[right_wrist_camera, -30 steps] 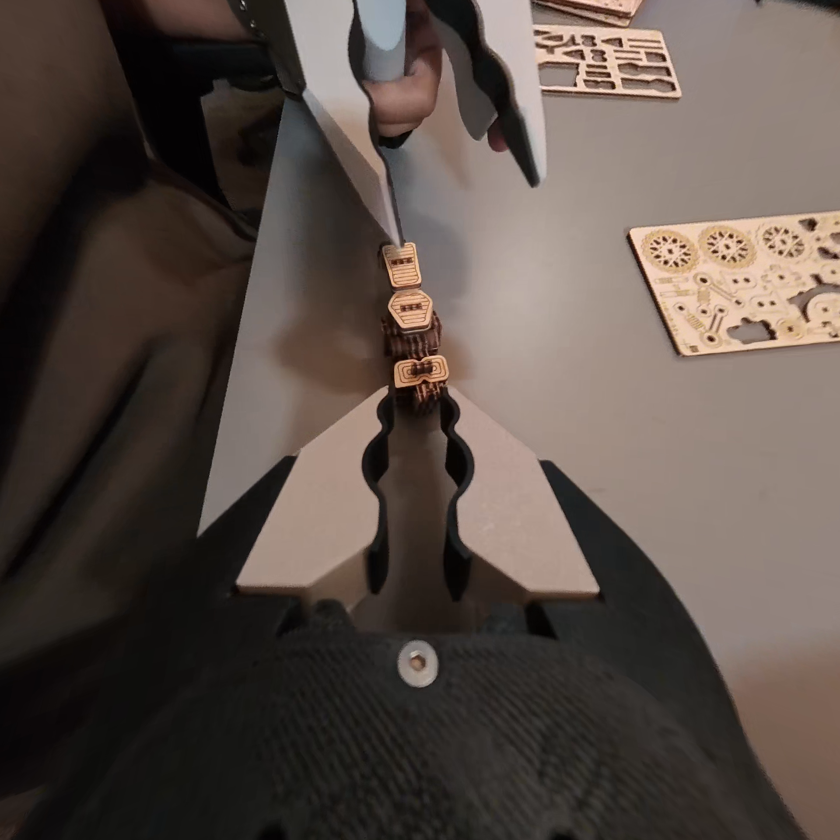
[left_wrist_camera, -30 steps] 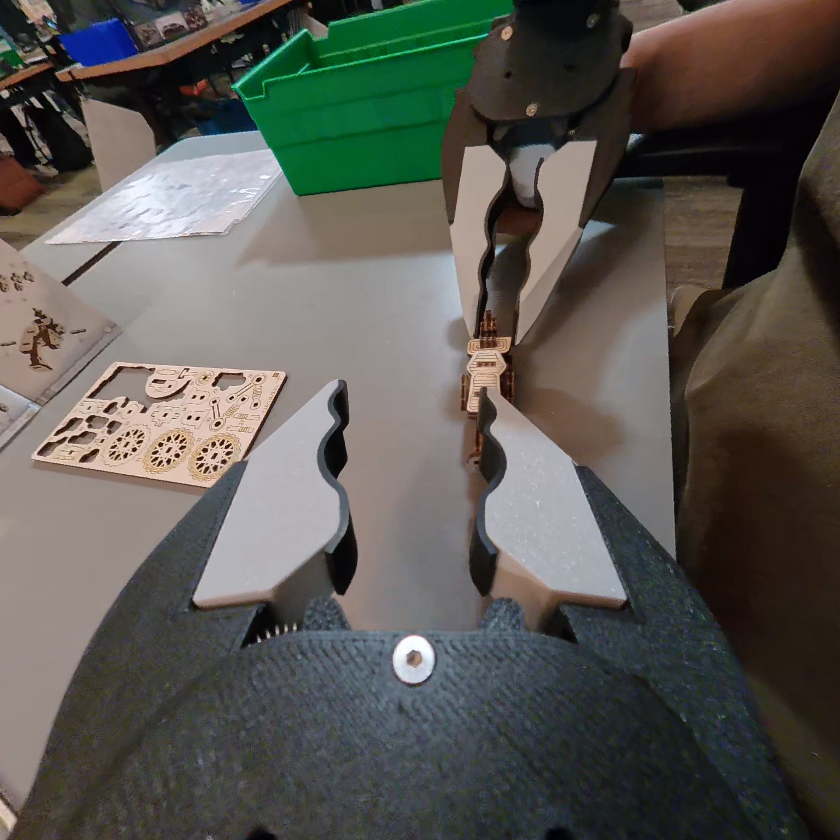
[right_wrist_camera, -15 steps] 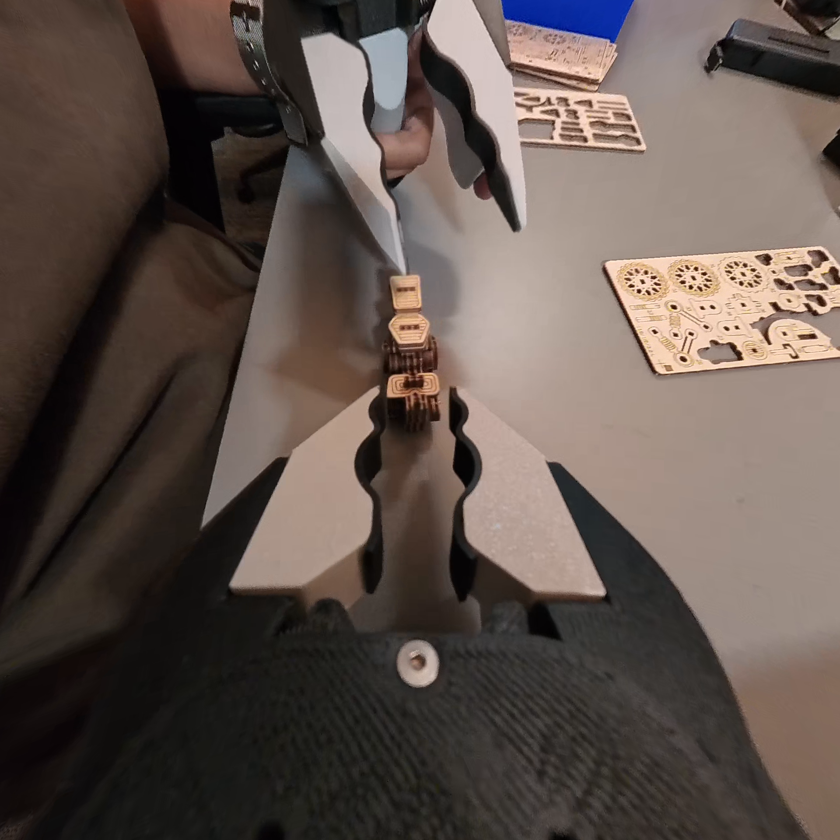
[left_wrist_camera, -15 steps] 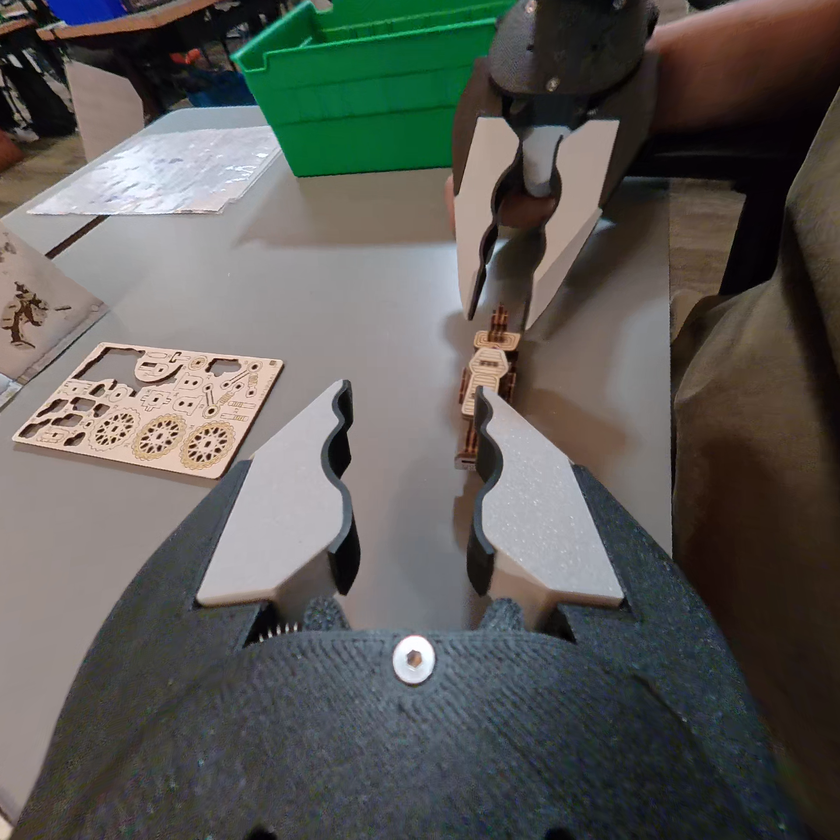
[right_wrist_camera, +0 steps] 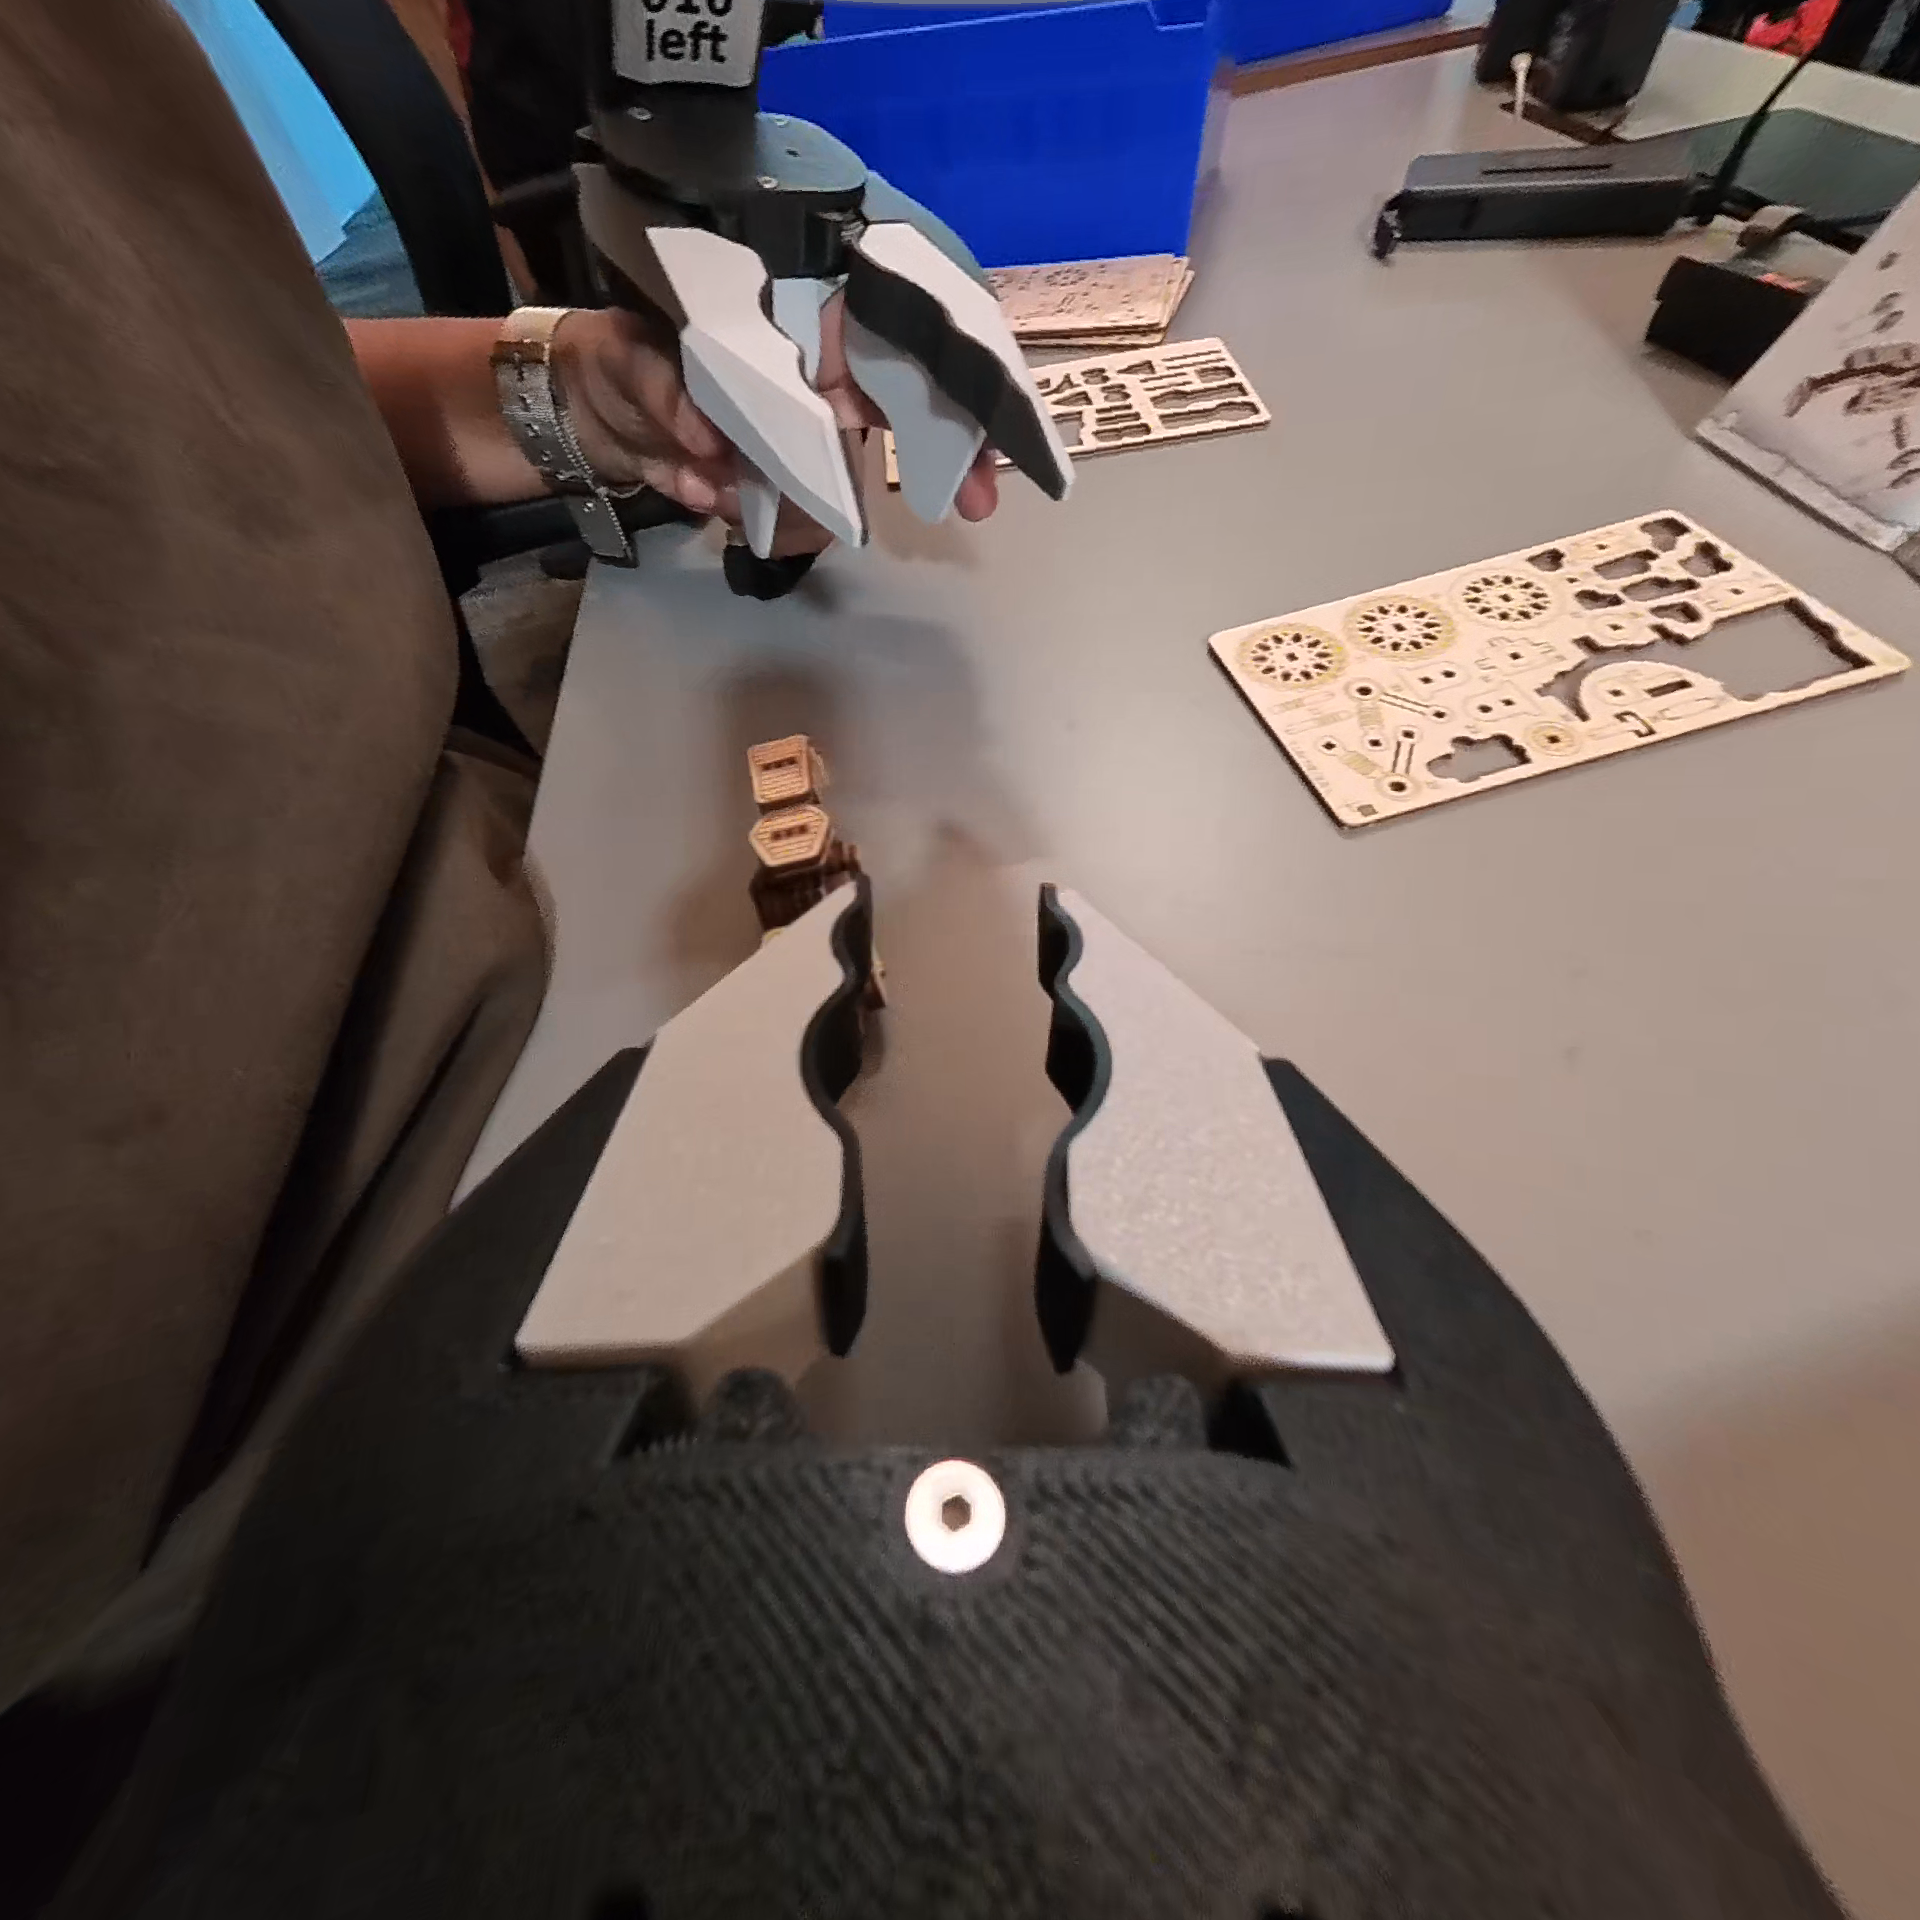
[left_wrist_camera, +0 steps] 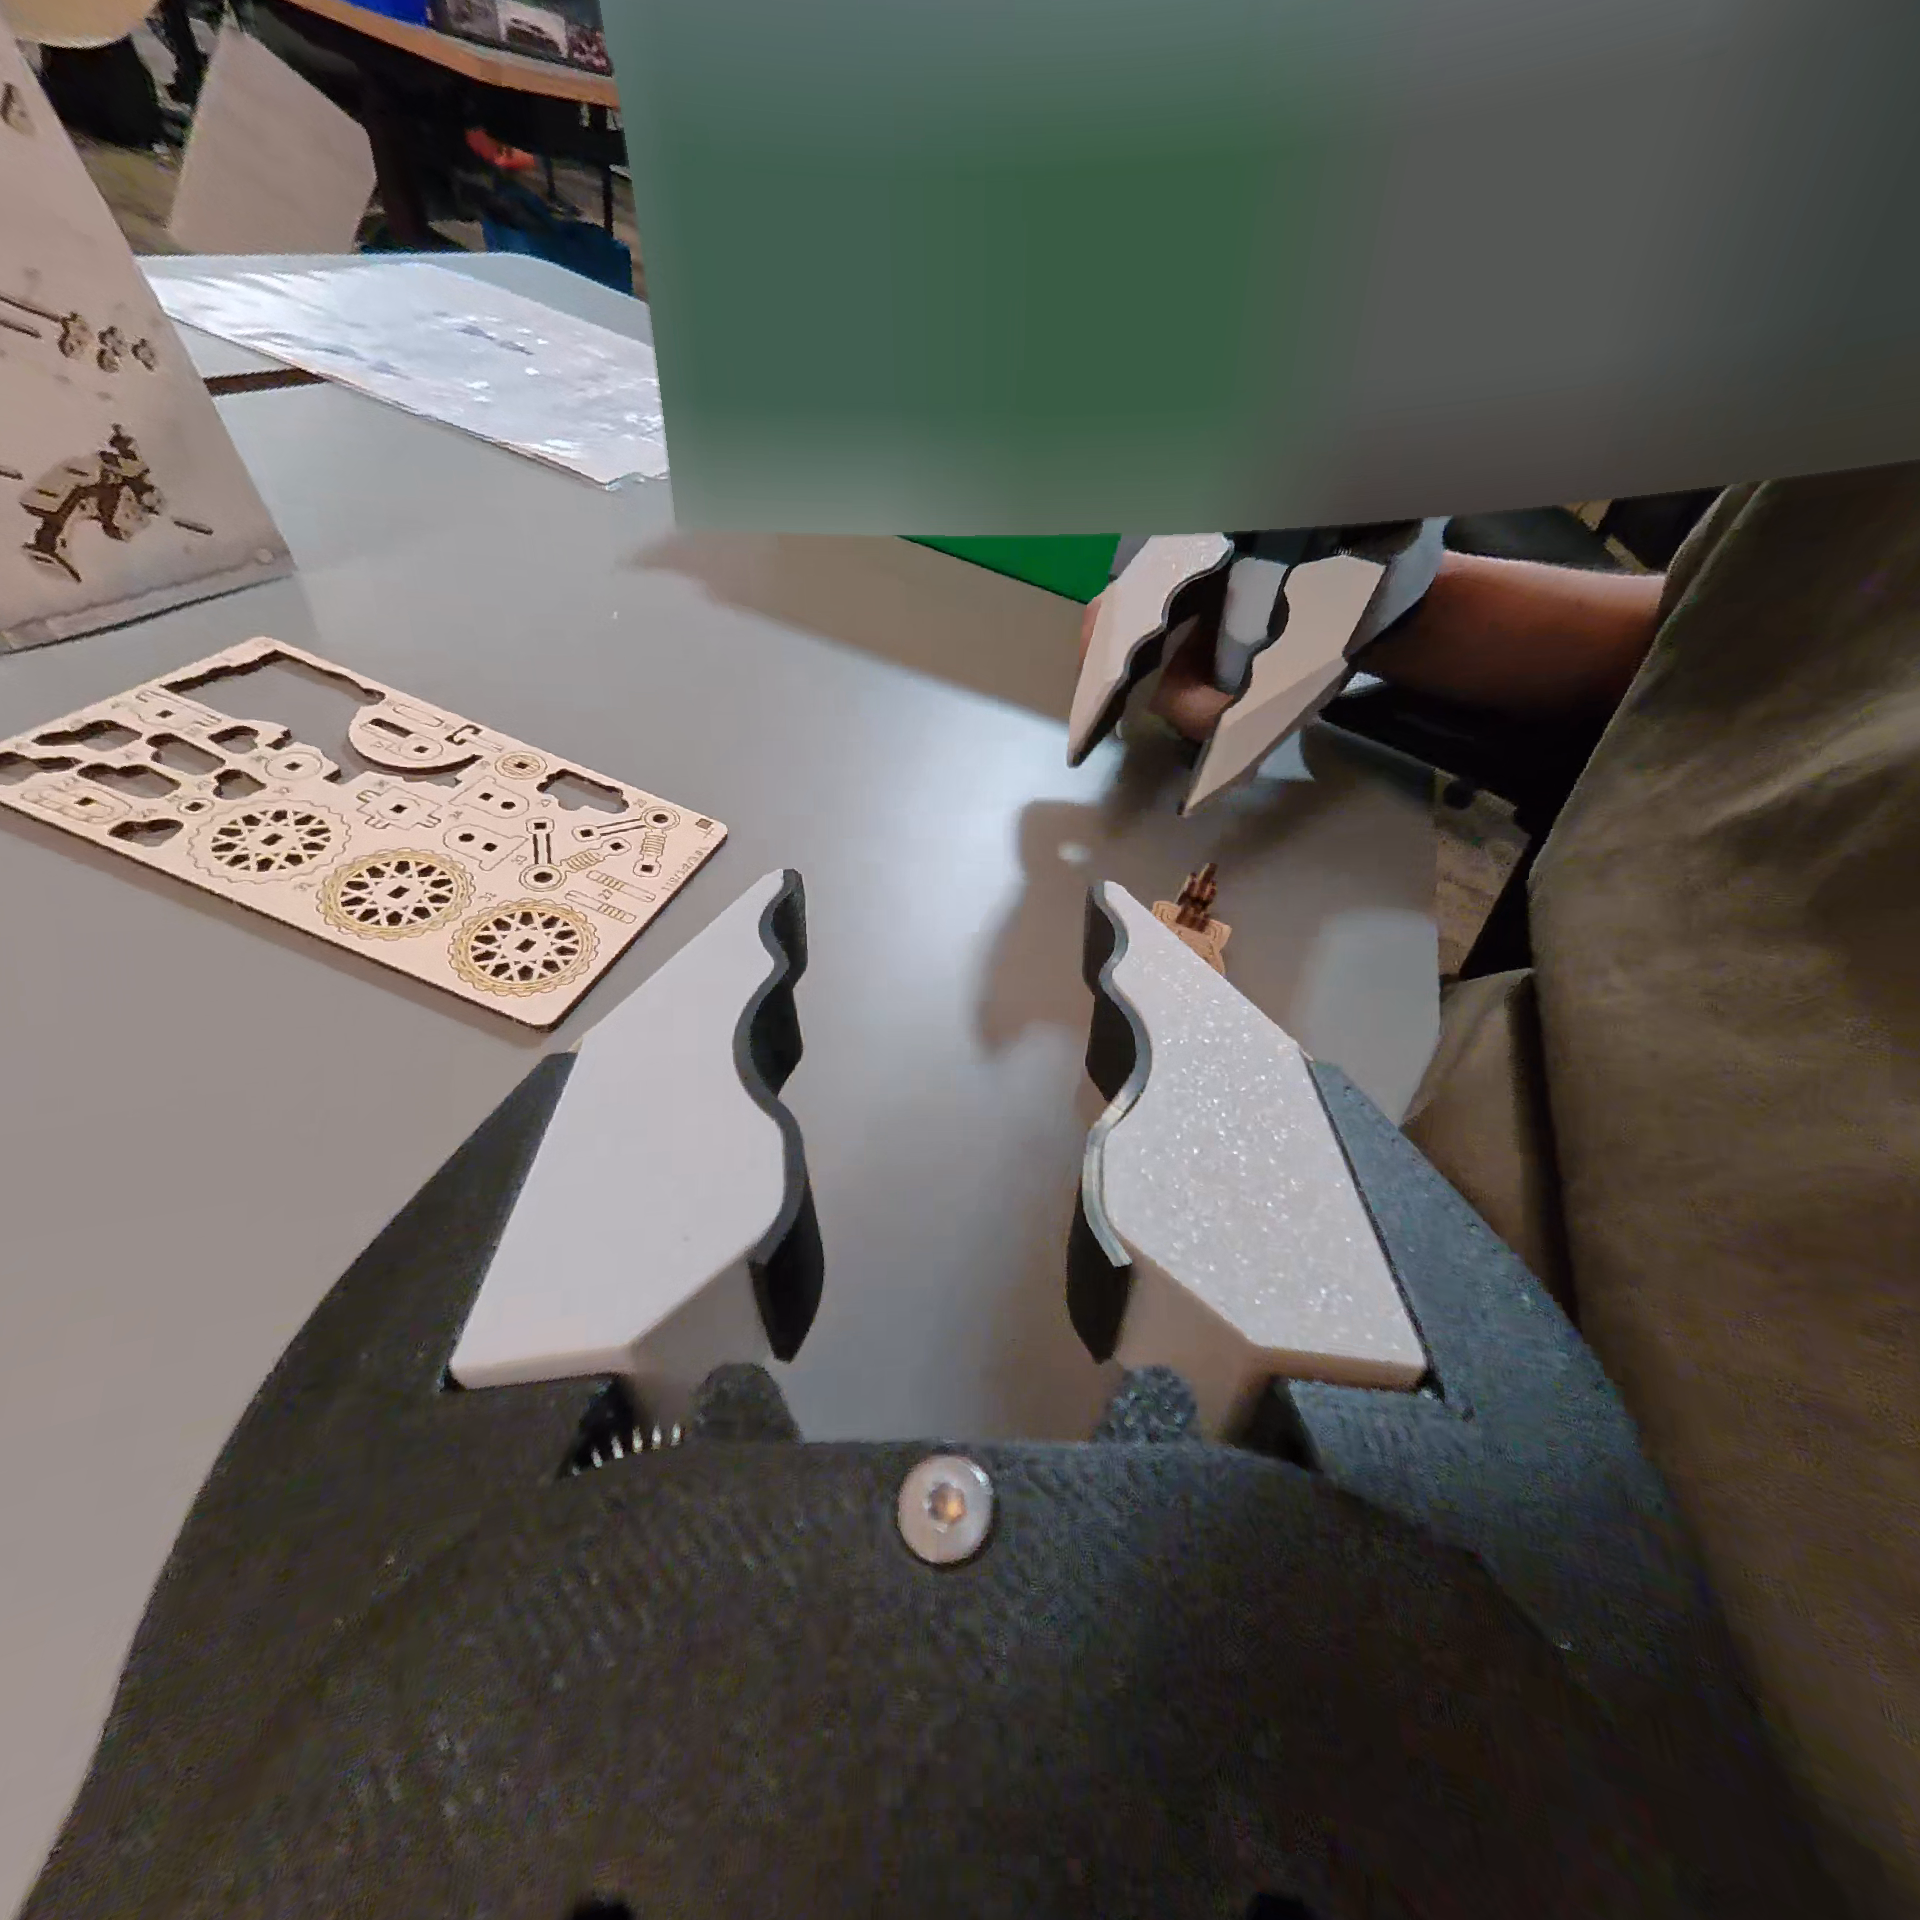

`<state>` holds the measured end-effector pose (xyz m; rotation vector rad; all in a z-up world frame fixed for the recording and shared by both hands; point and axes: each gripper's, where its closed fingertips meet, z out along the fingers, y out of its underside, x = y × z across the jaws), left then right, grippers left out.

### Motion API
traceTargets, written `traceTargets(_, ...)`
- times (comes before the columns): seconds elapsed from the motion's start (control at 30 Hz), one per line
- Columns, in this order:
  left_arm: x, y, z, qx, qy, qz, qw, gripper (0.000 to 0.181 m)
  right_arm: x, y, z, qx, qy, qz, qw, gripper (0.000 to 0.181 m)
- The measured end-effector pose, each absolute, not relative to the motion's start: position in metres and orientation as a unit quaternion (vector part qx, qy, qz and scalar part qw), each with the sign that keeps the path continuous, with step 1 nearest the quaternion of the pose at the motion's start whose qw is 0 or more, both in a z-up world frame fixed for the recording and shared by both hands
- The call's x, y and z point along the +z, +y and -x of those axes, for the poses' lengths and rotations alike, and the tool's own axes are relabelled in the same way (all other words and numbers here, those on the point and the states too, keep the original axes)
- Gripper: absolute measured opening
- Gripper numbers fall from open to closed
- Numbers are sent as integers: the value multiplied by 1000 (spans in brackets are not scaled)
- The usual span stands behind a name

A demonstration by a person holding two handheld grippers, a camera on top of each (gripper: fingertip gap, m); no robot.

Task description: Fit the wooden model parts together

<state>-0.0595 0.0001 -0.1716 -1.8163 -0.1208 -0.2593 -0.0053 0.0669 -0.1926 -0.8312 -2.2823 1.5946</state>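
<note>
Tongs (right_wrist_camera: 961, 499) bear a white printed label (right_wrist_camera: 686, 42).

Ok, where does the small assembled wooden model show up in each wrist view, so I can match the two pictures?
Left wrist view: the wooden model peeks out just past the tip of the near right finger, right of centre, mostly hidden.
Right wrist view: the wooden model lies left of centre on the grey table, partly behind the near left finger.
Shared landmark: the wooden parts sheet with three cut wheels.
</note>
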Motion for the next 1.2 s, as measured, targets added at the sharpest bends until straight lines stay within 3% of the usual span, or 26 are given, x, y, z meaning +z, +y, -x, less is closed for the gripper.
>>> traceTargets(0.27,-177,5,63,-145,-69,791,590,51,-199,64,4,550,-778,304,22,28)
traceTargets(0.47,-178,6,67,-166,-86,787,587,51,-198,56,-9,558,-781,277,-42,41)
traceTargets(0.87,-183,10,32,-167,-1,808,564,53,-230,50,-28,458,-858,230,31,42)
traceTargets(1.2,-205,22,0,-72,100,852,508,62,-234,46,-28,433,-871,215,87,45)
